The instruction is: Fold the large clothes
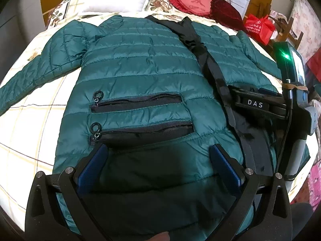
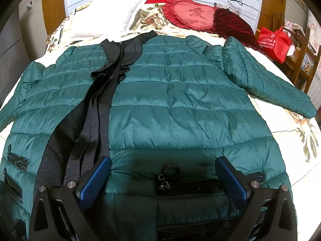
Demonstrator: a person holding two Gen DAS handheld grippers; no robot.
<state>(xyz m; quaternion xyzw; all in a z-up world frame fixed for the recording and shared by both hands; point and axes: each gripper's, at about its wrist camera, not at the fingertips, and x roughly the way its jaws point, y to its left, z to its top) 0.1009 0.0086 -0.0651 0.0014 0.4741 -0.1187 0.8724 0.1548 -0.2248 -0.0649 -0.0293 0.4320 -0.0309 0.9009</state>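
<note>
A dark green quilted puffer jacket (image 1: pixel 140 64) lies flat on the bed, front up, sleeves spread to both sides; it also shows in the right wrist view (image 2: pixel 180 104). Its black front placket (image 1: pixel 208 60) runs down the middle (image 2: pixel 94 110). Two zip pockets (image 1: pixel 138 102) sit on its left half. My left gripper (image 1: pixel 160 150) is open just above the jacket's lower left hem. My right gripper (image 2: pixel 163 162) is open above the lower right hem, over a zip pocket (image 2: pixel 190 186). The right gripper's body (image 1: pixel 260 104) shows in the left wrist view.
The bed has a cream floral cover (image 1: pixel 28 132). A white pillow (image 2: pixel 108 18), a red heart cushion (image 2: pixel 192 14) and a dark red cushion (image 2: pixel 232 24) lie at its head. A red bag (image 2: pixel 274 40) sits on wooden furniture at the right.
</note>
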